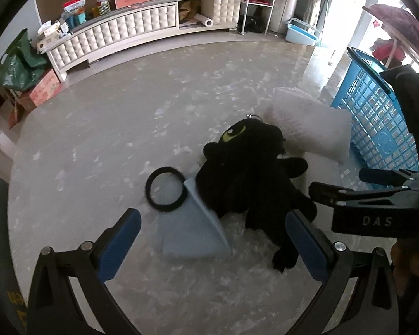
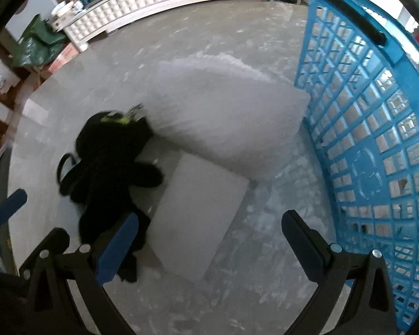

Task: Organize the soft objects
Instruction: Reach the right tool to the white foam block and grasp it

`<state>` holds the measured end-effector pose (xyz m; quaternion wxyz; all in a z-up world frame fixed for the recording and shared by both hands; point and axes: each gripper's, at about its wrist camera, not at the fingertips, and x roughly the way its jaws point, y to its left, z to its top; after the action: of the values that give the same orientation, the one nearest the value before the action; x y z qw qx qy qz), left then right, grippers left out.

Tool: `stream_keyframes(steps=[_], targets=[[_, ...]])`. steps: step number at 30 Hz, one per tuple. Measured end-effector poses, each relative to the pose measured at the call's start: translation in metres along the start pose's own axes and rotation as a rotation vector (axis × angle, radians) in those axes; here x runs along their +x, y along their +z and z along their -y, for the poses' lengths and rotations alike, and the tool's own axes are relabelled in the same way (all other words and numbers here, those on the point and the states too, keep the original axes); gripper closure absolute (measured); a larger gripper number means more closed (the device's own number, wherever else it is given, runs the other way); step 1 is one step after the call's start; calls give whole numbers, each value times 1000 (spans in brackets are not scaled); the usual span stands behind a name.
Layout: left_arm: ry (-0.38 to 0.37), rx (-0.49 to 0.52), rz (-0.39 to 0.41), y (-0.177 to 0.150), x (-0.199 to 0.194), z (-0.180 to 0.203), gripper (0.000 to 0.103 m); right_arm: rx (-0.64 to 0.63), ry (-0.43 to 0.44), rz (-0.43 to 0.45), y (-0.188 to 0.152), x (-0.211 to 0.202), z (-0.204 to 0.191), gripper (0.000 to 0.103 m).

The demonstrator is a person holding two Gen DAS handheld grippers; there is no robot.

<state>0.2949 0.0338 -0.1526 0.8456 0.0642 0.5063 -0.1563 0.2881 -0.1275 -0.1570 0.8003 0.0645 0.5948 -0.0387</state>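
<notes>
A black plush toy (image 1: 251,176) with a yellow-green eye lies on the marble table, also in the right wrist view (image 2: 109,167). A black hair band (image 1: 166,192) and a pale blue wedge-shaped sponge (image 1: 192,231) lie at its left. A white pillow (image 2: 223,117) and a flat white foam pad (image 2: 198,217) lie between the toy and a blue plastic basket (image 2: 377,145). My left gripper (image 1: 213,247) is open over the blue sponge. My right gripper (image 2: 209,247) is open over the white pad, empty.
The table top (image 1: 97,139) is round grey marble. Beyond it stand a long white cabinet (image 1: 125,30) with boxes on top, a green bag (image 1: 22,61) and a light blue tub (image 1: 301,32) on the floor.
</notes>
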Motion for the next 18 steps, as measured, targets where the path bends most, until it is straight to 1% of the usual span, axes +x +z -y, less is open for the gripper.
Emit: stream_keyframes(steps=[3, 5, 8, 9, 10, 11, 14, 15, 18], targets=[[-17, -8, -5, 3, 9, -1, 0, 15, -16, -31, 6, 11, -4, 0], [-34, -18, -8, 3, 14, -3, 0, 16, -37, -45, 9, 17, -7, 3], [-45, -29, -11, 2, 19, -5, 0, 2, -70, -38, 9, 20, -12, 13], [-52, -30, -10, 1, 20, -6, 0, -4, -78, -37, 9, 20, -14, 18], [-58, -34, -8, 1, 20, -6, 0, -7, -83, -39, 8, 21, -13, 25], [-62, -38, -8, 0, 19, -7, 0, -11, -89, -45, 7, 22, -13, 29], [-62, -49, -8, 0, 18, -10, 0, -10, -84, -34, 5, 23, -14, 37], [-60, -49, -7, 0, 17, -10, 0, -9, -83, -30, 1, 20, -11, 46], [-54, -47, -1, -2, 11, -11, 0, -24, -75, -31, -8, 17, -4, 50]])
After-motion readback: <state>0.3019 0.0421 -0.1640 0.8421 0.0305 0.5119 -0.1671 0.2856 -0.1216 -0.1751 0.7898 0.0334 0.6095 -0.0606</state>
